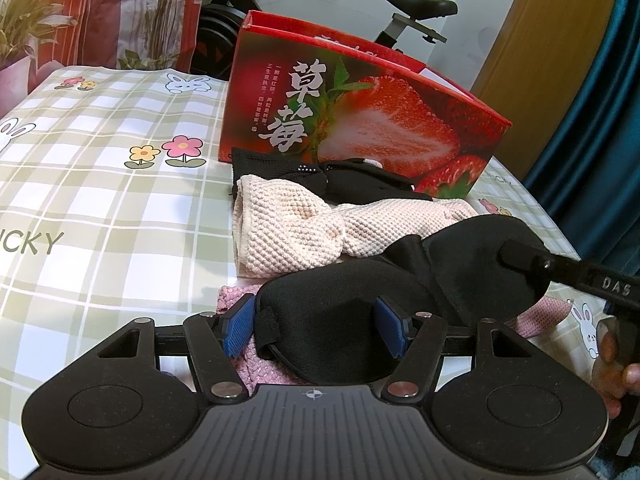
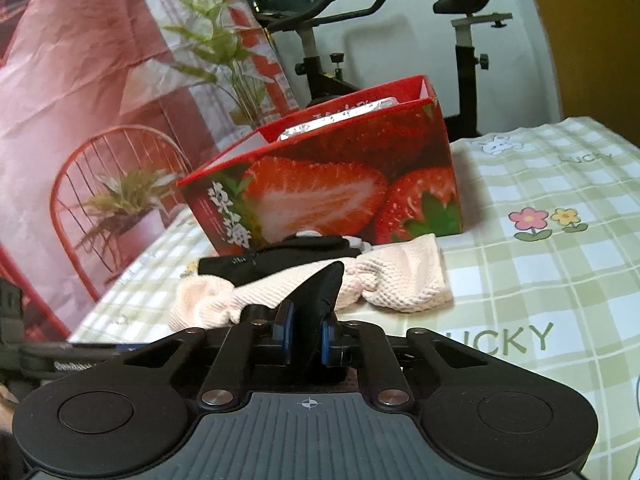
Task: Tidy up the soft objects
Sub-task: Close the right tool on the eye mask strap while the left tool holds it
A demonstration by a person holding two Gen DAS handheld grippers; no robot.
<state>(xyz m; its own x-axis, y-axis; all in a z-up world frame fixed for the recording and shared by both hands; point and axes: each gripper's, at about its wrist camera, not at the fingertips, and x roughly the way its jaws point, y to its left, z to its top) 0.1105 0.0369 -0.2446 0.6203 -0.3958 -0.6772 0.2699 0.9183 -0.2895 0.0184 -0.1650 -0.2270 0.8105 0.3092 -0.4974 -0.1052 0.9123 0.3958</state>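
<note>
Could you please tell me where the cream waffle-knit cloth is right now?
In the left wrist view, the cream waffle-knit cloth lies mid-table on the checked tablecloth, between the red strawberry box behind and the black padded eye mask in front.

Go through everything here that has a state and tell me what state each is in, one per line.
Black eye mask: gripped at both ends.
Left gripper: closed on the mask's near end.
Right gripper: shut on its other end.
Strawberry box: open-topped, upright.
Cream knit cloth: crumpled, lying flat.
</note>
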